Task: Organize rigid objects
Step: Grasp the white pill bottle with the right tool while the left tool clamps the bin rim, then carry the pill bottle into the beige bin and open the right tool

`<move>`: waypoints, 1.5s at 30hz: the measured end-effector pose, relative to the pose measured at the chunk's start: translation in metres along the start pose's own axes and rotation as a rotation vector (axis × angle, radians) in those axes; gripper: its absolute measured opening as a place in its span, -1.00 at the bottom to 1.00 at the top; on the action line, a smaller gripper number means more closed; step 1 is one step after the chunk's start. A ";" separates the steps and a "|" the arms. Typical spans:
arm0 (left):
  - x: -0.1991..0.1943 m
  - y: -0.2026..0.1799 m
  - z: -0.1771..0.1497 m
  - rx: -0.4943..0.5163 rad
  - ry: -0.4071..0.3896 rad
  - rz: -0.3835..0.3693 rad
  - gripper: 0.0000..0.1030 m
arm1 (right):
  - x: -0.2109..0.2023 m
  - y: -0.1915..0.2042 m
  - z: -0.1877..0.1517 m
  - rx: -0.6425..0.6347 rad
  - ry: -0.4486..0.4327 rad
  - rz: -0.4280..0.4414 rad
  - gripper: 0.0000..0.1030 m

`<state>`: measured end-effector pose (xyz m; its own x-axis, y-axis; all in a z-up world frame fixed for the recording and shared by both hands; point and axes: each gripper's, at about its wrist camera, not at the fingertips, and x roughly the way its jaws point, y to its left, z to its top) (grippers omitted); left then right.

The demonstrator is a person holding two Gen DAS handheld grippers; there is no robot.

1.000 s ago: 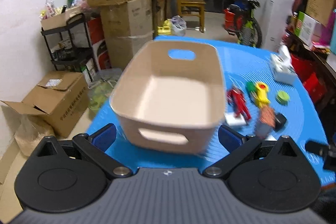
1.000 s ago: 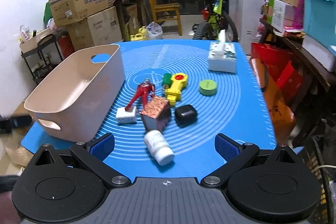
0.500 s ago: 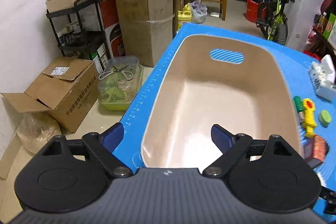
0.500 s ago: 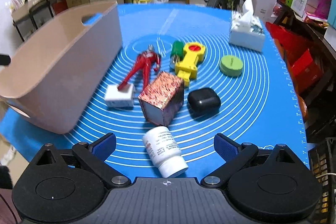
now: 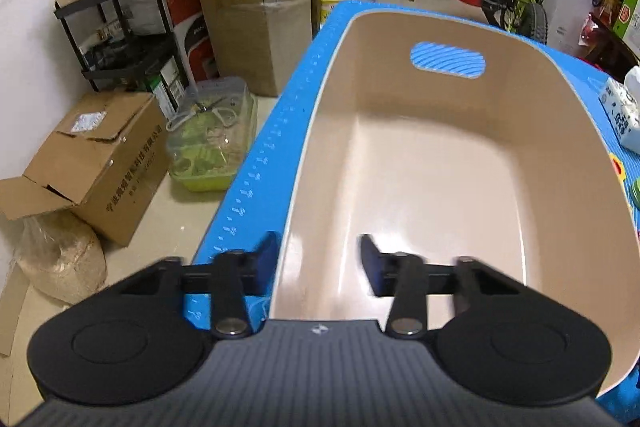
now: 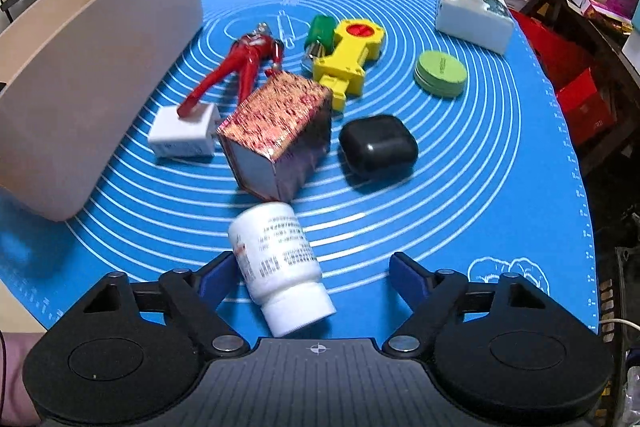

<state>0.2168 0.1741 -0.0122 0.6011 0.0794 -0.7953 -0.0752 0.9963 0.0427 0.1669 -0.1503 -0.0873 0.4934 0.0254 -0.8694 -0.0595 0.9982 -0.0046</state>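
Both tongs unclenched, closing: left [image 5: 316,259] straddling empty bin [image 5: 576,131] wall, right [image 6: 310,277] around bottle [image 6: 280,267].

My fingers [image 5: 370,259]: matt black plastic, blue pads. Bin [image 5: 440,163] smooth glossy beige plastic. Mat [image 6: 460,187] matt blue. Bottle [image 6: 280,263] glossy white plastic, paper label. Box [image 6: 280,123] shiny foil.
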 end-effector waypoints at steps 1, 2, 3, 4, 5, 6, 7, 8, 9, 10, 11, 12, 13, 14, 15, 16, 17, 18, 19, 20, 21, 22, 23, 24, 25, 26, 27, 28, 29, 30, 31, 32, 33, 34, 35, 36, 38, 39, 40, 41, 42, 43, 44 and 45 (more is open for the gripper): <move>0.002 0.002 0.000 -0.008 0.009 0.000 -0.40 | 0.000 0.000 0.000 0.000 -0.006 0.002 0.61; 0.003 0.004 0.000 -0.017 0.013 0.002 -0.49 | -0.001 0.000 -0.001 -0.004 -0.014 0.002 0.57; 0.004 0.005 0.001 -0.028 0.015 0.004 -0.52 | -0.001 0.000 -0.001 -0.009 -0.019 0.004 0.52; 0.004 0.008 0.002 -0.044 0.017 0.002 -0.60 | -0.001 0.001 0.000 -0.013 -0.023 0.006 0.50; 0.003 0.011 0.002 -0.062 0.018 0.001 -0.68 | -0.002 0.002 0.000 -0.016 -0.029 0.008 0.43; 0.003 0.013 0.002 -0.075 0.018 0.000 -0.73 | -0.002 0.003 0.001 -0.020 -0.037 0.013 0.34; 0.003 0.015 0.003 -0.086 0.021 -0.004 -0.78 | -0.002 0.005 0.001 -0.027 -0.045 0.013 0.28; 0.003 0.018 0.003 -0.099 0.023 -0.021 -0.80 | -0.002 0.007 0.001 -0.031 -0.052 0.021 0.18; 0.003 0.020 0.004 -0.107 0.024 -0.030 -0.80 | -0.003 0.009 0.001 -0.034 -0.057 0.028 0.04; 0.003 0.021 0.004 -0.113 0.024 -0.037 -0.81 | -0.003 0.010 0.001 -0.039 -0.060 0.031 -0.03; 0.003 0.021 0.004 -0.112 0.023 -0.037 -0.81 | -0.003 0.012 0.001 -0.046 -0.063 0.034 -0.12; 0.002 0.020 0.004 -0.108 0.020 -0.035 -0.82 | -0.004 0.015 0.000 -0.056 -0.064 0.027 -0.14; 0.002 0.017 0.004 -0.100 0.016 -0.031 -0.82 | -0.004 0.016 0.000 -0.062 -0.066 0.021 -0.13; 0.002 0.016 0.003 -0.090 0.012 -0.028 -0.82 | -0.005 0.017 -0.001 -0.064 -0.065 0.015 -0.13; 0.002 0.016 0.003 -0.086 0.010 -0.027 -0.82 | -0.005 0.016 -0.001 -0.057 -0.063 0.012 -0.13; 0.002 0.016 0.003 -0.086 0.008 -0.028 -0.82 | -0.007 0.016 -0.001 -0.047 -0.066 0.009 -0.13; 0.002 0.017 0.003 -0.088 0.007 -0.031 -0.82 | -0.010 0.014 0.000 -0.034 -0.076 0.006 -0.13; 0.002 0.018 0.002 -0.088 0.006 -0.032 -0.82 | -0.014 0.014 0.000 -0.024 -0.089 0.005 -0.13; 0.002 0.019 0.002 -0.085 0.005 -0.032 -0.82 | -0.019 0.013 0.000 -0.015 -0.107 0.006 -0.13; 0.002 0.018 0.002 -0.079 0.003 -0.031 -0.82 | -0.023 0.012 0.001 -0.010 -0.120 0.007 -0.13; 0.002 0.017 0.001 -0.071 0.002 -0.028 -0.82 | -0.030 0.012 0.003 -0.005 -0.140 0.005 -0.13; 0.002 0.017 0.002 -0.069 0.002 -0.028 -0.82 | -0.035 0.013 0.006 -0.003 -0.156 0.005 -0.13; 0.002 0.017 0.002 -0.073 0.002 -0.030 -0.82 | -0.040 0.013 0.009 -0.001 -0.173 0.005 -0.13; 0.003 0.018 0.002 -0.075 0.002 -0.033 -0.82 | -0.045 0.014 0.012 0.002 -0.189 0.005 -0.13; 0.003 0.018 0.002 -0.075 0.002 -0.035 -0.82 | -0.049 0.015 0.016 0.004 -0.204 0.005 -0.13; 0.003 0.018 0.002 -0.075 0.002 -0.036 -0.82 | -0.055 0.016 0.021 0.007 -0.223 0.006 -0.13; 0.003 0.018 0.002 -0.074 0.002 -0.035 -0.82 | -0.061 0.017 0.027 0.013 -0.248 0.011 -0.13; 0.003 0.017 0.002 -0.071 0.001 -0.033 -0.82 | -0.065 0.017 0.033 0.019 -0.265 0.019 -0.13; 0.003 0.017 0.002 -0.068 0.000 -0.031 -0.82 | -0.069 0.017 0.038 0.023 -0.281 0.024 -0.13; 0.003 0.016 0.002 -0.064 -0.001 -0.029 -0.82 | -0.074 0.019 0.043 0.027 -0.300 0.024 -0.13; 0.003 0.016 0.001 -0.061 -0.002 -0.028 -0.82 | -0.078 0.020 0.047 0.031 -0.316 0.024 -0.13; 0.003 0.015 0.001 -0.061 -0.003 -0.029 -0.82 | -0.082 0.021 0.052 0.036 -0.332 0.029 -0.13; 0.003 0.016 0.001 -0.061 -0.002 -0.030 -0.82 | -0.088 0.021 0.057 0.042 -0.350 0.041 -0.13; 0.003 0.015 0.000 -0.062 -0.002 -0.031 -0.82 | -0.091 0.022 0.060 0.045 -0.362 0.047 -0.13; 0.003 0.016 0.000 -0.063 -0.003 -0.032 -0.82 | -0.096 0.024 0.066 0.045 -0.379 0.054 -0.13; 0.003 0.016 0.000 -0.061 -0.003 -0.031 -0.82 | -0.099 0.026 0.071 0.044 -0.392 0.059 -0.13; 0.003 0.016 0.000 -0.059 -0.005 -0.031 -0.82 | -0.103 0.034 0.083 0.037 -0.417 0.073 -0.13; 0.003 0.016 0.000 -0.059 -0.005 -0.031 -0.82 | -0.104 0.038 0.090 0.032 -0.429 0.081 -0.13; 0.003 0.016 -0.001 -0.060 -0.005 -0.032 -0.82 | -0.104 0.043 0.098 0.026 -0.438 0.091 -0.13; 0.003 0.015 -0.001 -0.061 -0.005 -0.032 -0.82 | -0.105 0.050 0.105 0.018 -0.449 0.101 -0.13; 0.003 0.015 -0.001 -0.062 -0.005 -0.032 -0.82 | -0.105 0.057 0.113 0.006 -0.461 0.111 -0.13; 0.003 0.014 -0.001 -0.062 -0.005 -0.033 -0.83 | -0.104 0.064 0.119 -0.004 -0.470 0.119 -0.13; 0.003 0.014 -0.001 -0.062 -0.006 -0.033 -0.83 | -0.104 0.072 0.126 -0.016 -0.476 0.130 -0.13; 0.003 0.014 -0.001 -0.061 -0.006 -0.032 -0.83 | -0.102 0.081 0.133 -0.028 -0.480 0.145 -0.13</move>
<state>0.2171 0.1886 -0.0149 0.6087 0.0483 -0.7920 -0.1045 0.9943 -0.0196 0.2266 -0.0645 0.0667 0.8212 0.1925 -0.5371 -0.1772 0.9809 0.0806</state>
